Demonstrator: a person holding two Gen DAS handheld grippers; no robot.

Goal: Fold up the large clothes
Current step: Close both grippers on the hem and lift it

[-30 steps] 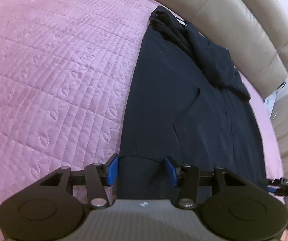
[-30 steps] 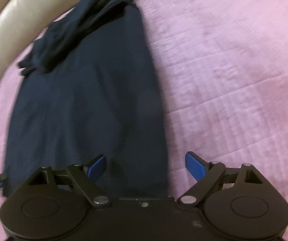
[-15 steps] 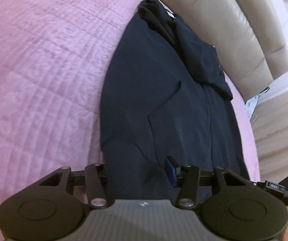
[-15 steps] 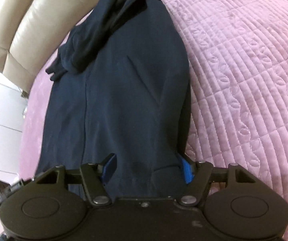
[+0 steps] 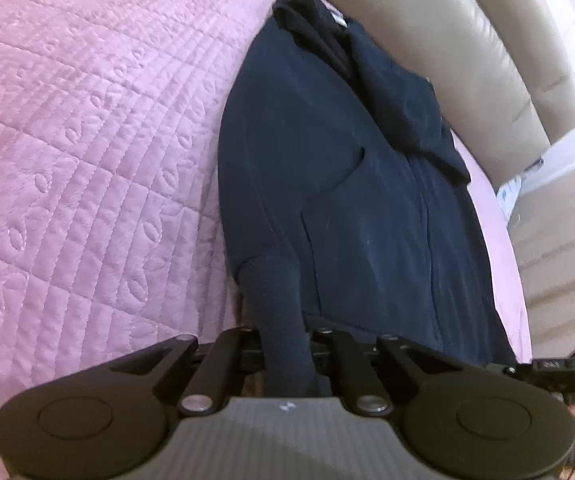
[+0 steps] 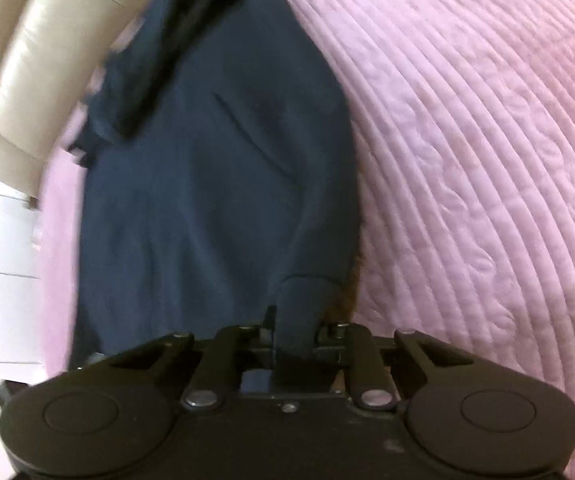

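A large dark navy garment (image 5: 367,208) lies lengthwise on the pink quilted bed, its far end bunched against the headboard; it also fills the middle of the right wrist view (image 6: 215,184). My left gripper (image 5: 285,344) is shut on the garment's near left corner, which is pinched into a raised ridge between the jaws. My right gripper (image 6: 297,340) is shut on the near right corner, also pulled up into a ridge. The fingertips of both are hidden by the cloth.
The pink quilted bedspread (image 5: 87,152) spreads wide to the left of the garment, and to its right in the right wrist view (image 6: 487,140). A beige padded headboard (image 5: 467,40) stands at the far end. Pale floor (image 5: 559,240) lies beyond the bed's edge.
Both grippers were open over the garment's near edge a second ago. They have closed on its two near corners and lifted the cloth a little off the bed.
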